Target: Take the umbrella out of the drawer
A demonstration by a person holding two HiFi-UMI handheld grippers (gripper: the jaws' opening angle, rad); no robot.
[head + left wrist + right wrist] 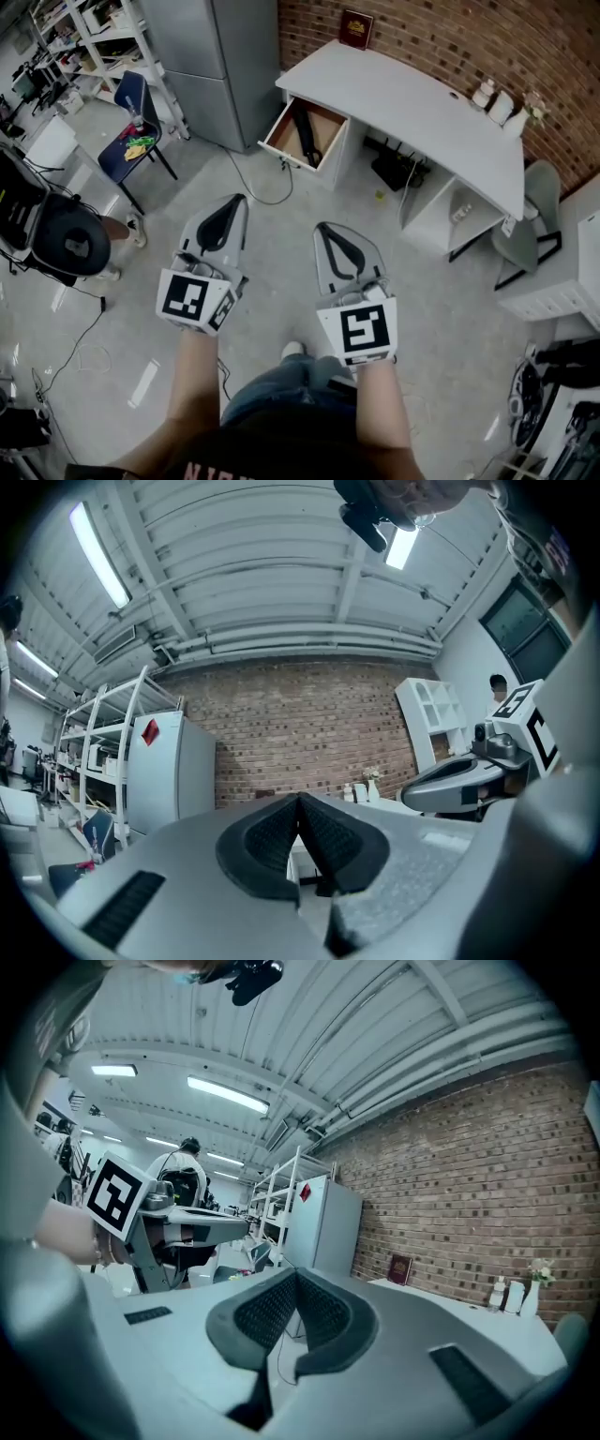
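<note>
A black folded umbrella (307, 137) lies inside the open wooden-lined drawer (284, 143) at the left end of the white desk (403, 98), against the brick wall. Both grippers hang over the floor well short of the drawer, pointing toward it. My left gripper (240, 199) has its jaws shut with nothing between them, tips meeting in its own view (298, 799). The right gripper (322, 228) is also shut and empty (295, 1274). Each gripper shows in the other's view: the right one (459, 780) and the left one (187, 1227).
A tall grey cabinet (211, 66) stands left of the desk, and a blue chair (131, 131) further left. A cable (258, 187) trails across the floor before the drawer. A black bag (398, 169) sits under the desk, a grey chair (530, 225) at its right end.
</note>
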